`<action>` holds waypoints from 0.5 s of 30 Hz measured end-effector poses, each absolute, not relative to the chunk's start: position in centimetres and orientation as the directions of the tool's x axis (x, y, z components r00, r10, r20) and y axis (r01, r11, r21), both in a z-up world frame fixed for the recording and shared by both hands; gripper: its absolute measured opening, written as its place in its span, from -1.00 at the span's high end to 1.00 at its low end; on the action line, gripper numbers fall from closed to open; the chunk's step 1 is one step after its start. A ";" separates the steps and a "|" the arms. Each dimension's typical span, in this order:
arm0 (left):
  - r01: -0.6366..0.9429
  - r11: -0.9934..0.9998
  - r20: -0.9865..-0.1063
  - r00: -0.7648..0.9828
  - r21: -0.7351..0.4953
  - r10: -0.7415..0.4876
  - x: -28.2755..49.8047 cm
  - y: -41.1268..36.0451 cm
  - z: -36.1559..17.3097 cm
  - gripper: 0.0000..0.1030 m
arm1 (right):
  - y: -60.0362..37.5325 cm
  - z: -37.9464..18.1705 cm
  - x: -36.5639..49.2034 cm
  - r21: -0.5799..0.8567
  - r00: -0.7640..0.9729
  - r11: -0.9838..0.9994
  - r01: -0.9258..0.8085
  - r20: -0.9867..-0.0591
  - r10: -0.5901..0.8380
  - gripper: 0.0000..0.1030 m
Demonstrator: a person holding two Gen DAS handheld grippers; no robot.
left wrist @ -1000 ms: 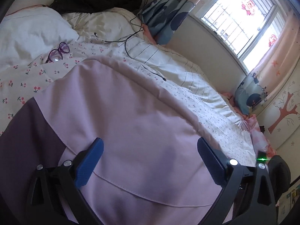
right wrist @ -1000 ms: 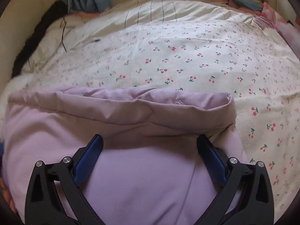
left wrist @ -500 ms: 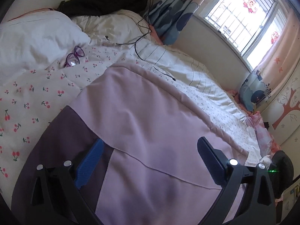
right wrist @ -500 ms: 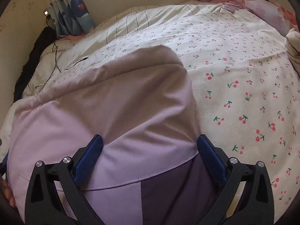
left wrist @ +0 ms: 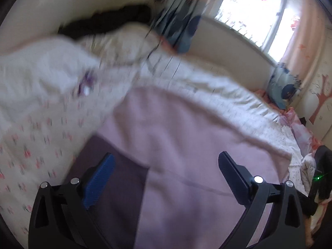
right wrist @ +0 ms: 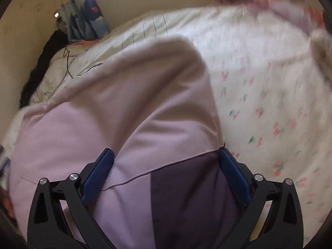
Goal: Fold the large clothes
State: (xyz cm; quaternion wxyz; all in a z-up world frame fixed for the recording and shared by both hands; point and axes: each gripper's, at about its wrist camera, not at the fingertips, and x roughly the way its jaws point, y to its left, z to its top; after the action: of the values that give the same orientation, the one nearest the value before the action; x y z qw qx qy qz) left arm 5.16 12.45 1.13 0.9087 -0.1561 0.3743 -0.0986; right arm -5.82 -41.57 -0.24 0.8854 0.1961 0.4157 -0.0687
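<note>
Garment: large, pale lilac with a dark purple panel, spread over the bed on a cherry-print cover; it fills the lower middle of both wrist views.

Left gripper: jaws spread wide, fingers apart over the cloth, nothing pinched between them. The dark panel lies under its left finger.

Right gripper: jaws likewise spread wide, empty, above the seam where lilac meets purple. A folded lilac flap rises ahead of it.

Surroundings (both views blurred by motion): window with pale curtains; blue patterned curtain; black clothing at the bed's head; a small purple object, possibly spectacles, on the cover; a dark cable across striped bedding.
</note>
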 end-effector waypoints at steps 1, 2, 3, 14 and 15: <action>0.047 0.924 -0.673 0.671 -0.380 -0.311 5.6 12.8 0.1 -0.86 | -41.7 0.1 -5.8 0.286 0.646 0.912 0.295 -0.763 0.030 -0.89; 0.038 0.920 -0.677 0.666 -0.390 -0.315 5.7 13.1 -0.1 -0.86 | -41.3 0.7 -5.7 0.262 0.641 0.918 0.297 -0.767 0.012 -0.88; 0.029 0.920 -0.668 0.679 -0.391 -0.305 5.5 13.3 0.4 -0.86 | -40.9 1.3 -5.6 0.233 0.631 0.928 0.292 -0.776 -0.004 -0.88; 0.203 0.938 -0.562 0.758 -0.281 -0.332 3.7 7.2 4.5 -0.86 | -34.2 3.7 -0.7 0.129 0.659 0.984 0.126 -0.752 0.015 -0.89; 0.204 0.940 -0.584 0.741 -0.275 -0.332 4.4 6.7 3.7 -0.86 | -34.0 1.6 0.5 0.122 0.617 0.984 0.127 -0.787 0.018 -0.89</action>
State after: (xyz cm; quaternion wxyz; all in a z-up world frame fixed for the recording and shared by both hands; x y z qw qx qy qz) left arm 4.41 6.68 3.71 0.9280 -0.0966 0.3297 -0.1445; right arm 0.51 -34.05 1.64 0.8953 0.0829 0.4366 -0.0303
